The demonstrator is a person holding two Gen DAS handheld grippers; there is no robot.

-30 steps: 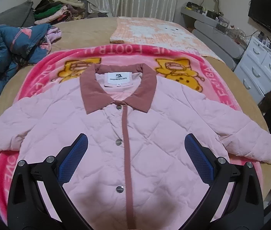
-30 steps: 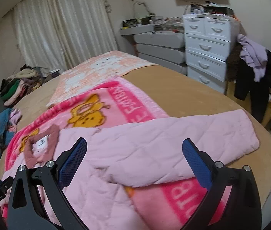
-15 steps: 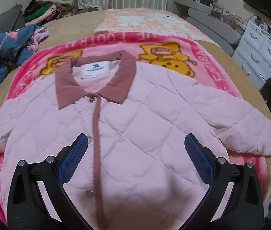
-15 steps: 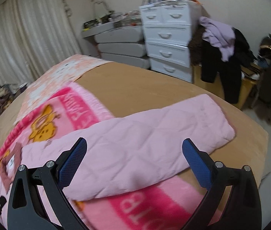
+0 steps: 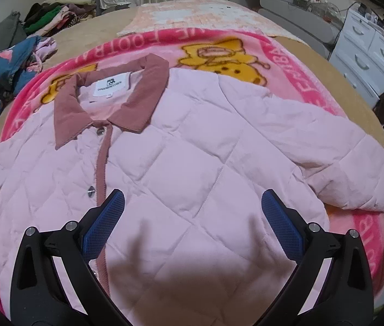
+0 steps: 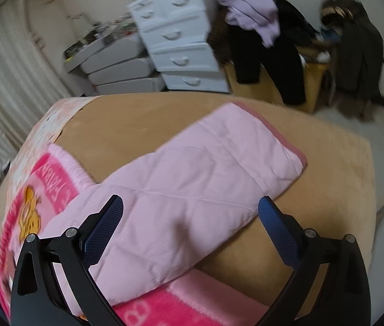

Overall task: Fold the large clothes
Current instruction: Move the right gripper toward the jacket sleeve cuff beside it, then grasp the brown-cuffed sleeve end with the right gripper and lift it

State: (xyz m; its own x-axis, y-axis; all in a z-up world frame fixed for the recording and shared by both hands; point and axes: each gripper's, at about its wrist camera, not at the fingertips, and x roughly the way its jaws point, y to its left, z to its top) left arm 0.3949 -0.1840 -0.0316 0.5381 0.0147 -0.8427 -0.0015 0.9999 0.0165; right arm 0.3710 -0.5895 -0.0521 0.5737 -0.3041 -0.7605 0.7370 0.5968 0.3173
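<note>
Left wrist view: the left gripper [image 5: 192, 217] hovers wide apart and empty over the pink quilted jacket [image 5: 192, 149], spread buttoned on the pink blanket [image 5: 314, 81]. Right gripper [image 6: 190, 214], also spread, frames the sleeve [image 6: 205, 168]; best to pinch near the cuff [image 6: 281, 138] and fold inward

Bare tan bed [image 6: 164, 125] lies open beyond the jacket sleeve [image 6: 200, 168]. A white drawer chest [image 6: 181, 43] and hanging clothes [image 6: 268, 54] crowd the bed's far side.
</note>
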